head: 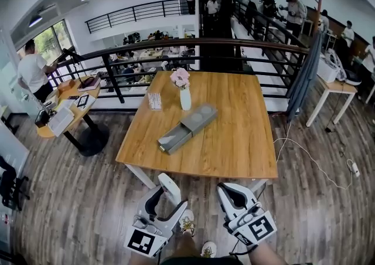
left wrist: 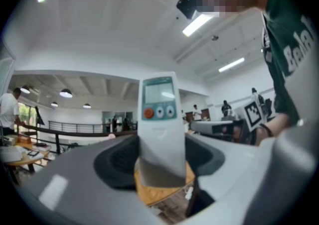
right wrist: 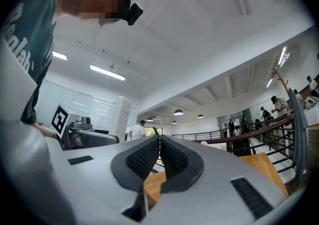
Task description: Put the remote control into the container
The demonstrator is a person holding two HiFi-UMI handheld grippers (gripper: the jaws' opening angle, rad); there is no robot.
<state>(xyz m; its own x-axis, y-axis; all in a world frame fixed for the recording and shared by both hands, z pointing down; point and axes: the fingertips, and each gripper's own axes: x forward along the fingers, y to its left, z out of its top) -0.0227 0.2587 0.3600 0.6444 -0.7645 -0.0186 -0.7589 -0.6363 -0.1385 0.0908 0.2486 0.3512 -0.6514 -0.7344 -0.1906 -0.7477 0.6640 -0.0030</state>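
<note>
A white remote control [left wrist: 159,119] with a small screen and a red button stands upright between the jaws of my left gripper [left wrist: 160,155], which is shut on it. In the head view the left gripper [head: 166,198] is held low in front of the wooden table [head: 234,135], short of its near edge, with the remote [head: 170,187] sticking up from it. The grey container [head: 187,127], a long box with its drawer pulled out, lies mid-table. My right gripper [head: 232,194] hangs beside the left one. Its ribbed pads [right wrist: 172,158] meet with nothing between them.
A white vase with pink flowers [head: 184,95] and a small holder [head: 154,101] stand behind the container. A black railing [head: 193,44] runs past the table's far side. A round desk [head: 67,108] is at the left, and a cable [head: 310,161] lies on the floor at the right.
</note>
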